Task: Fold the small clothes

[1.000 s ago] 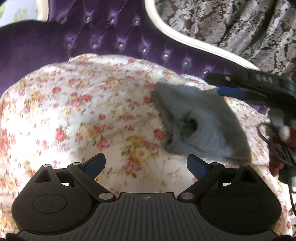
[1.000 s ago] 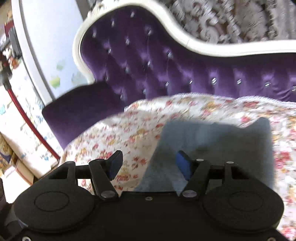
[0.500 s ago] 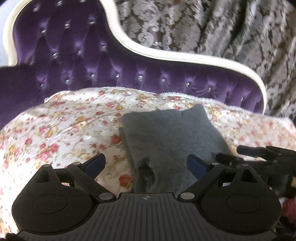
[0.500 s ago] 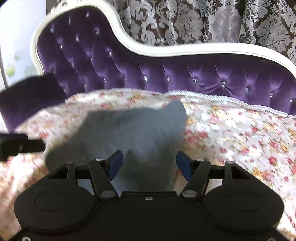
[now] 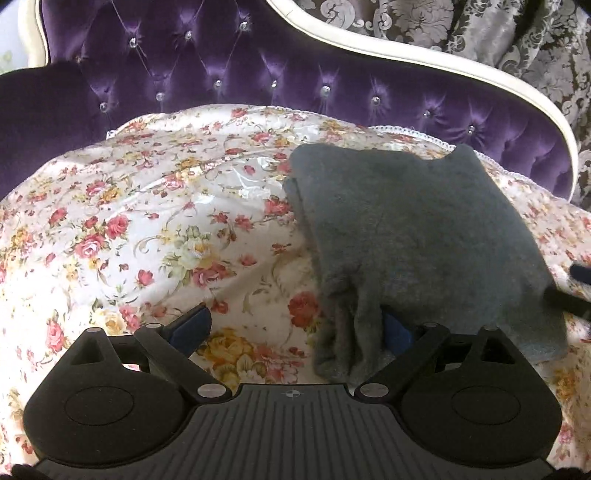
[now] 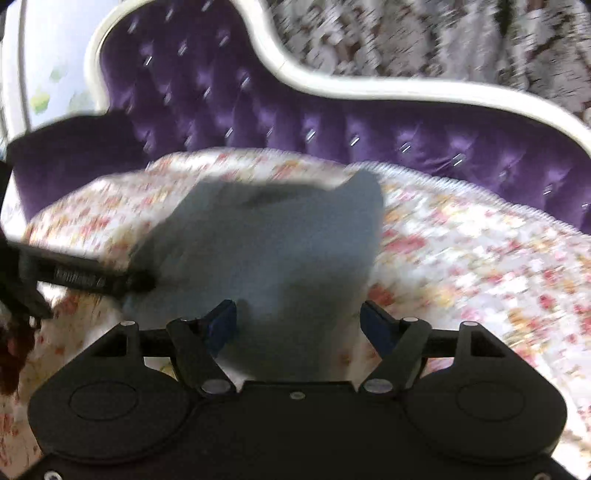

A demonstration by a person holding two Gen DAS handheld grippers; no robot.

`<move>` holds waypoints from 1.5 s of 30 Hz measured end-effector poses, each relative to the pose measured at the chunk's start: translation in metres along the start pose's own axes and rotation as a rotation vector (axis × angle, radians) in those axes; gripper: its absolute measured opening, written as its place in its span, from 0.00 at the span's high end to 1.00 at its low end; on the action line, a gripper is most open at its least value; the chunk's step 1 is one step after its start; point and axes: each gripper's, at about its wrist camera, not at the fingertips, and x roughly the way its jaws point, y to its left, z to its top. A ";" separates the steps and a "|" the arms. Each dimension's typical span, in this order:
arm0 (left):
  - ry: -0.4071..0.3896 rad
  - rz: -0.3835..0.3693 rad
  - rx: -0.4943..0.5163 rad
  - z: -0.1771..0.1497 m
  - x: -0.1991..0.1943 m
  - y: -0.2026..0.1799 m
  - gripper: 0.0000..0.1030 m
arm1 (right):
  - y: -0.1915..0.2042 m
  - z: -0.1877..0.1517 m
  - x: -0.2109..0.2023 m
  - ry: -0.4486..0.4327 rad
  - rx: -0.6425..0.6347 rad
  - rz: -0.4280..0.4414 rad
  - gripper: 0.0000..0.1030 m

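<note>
A folded grey knitted garment (image 5: 417, 236) lies on the floral sheet (image 5: 155, 221) of a purple sofa. My left gripper (image 5: 291, 328) is open; the garment's near left corner lies over its right finger (image 5: 397, 332), and its left finger rests on the sheet. In the blurred right wrist view the garment (image 6: 273, 251) lies just ahead of my right gripper (image 6: 299, 325), which is open with the cloth's near edge between its fingers. The left gripper's finger (image 6: 92, 278) shows there at the garment's left edge.
The tufted purple sofa back (image 5: 258, 70) with a cream frame (image 5: 406, 55) rises behind the sheet. Patterned grey curtains (image 5: 498, 29) hang behind it. A purple armrest (image 6: 70, 155) stands at the left.
The left gripper has moved in low to the garment's near left corner, which now lies over its right finger. The right gripper has swung, and its view has blurred.
</note>
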 end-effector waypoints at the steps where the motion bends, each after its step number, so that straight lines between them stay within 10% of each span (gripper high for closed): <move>1: 0.002 -0.004 -0.006 0.000 0.000 0.001 0.06 | -0.006 0.003 -0.005 -0.030 0.017 0.000 0.26; 13: -0.001 -0.029 -0.029 -0.001 0.003 0.003 0.04 | -0.035 0.057 0.076 0.013 0.084 0.278 0.26; 19: 0.006 -0.037 -0.028 0.000 0.005 0.003 0.04 | -0.066 0.062 0.123 0.103 0.181 0.137 0.26; 29: 0.025 -0.177 -0.059 0.004 -0.004 0.004 0.06 | -0.105 0.044 0.069 0.017 0.317 0.229 0.16; 45: 0.082 -0.387 -0.116 0.026 0.037 -0.016 0.07 | -0.110 0.017 0.109 0.082 0.512 0.460 0.13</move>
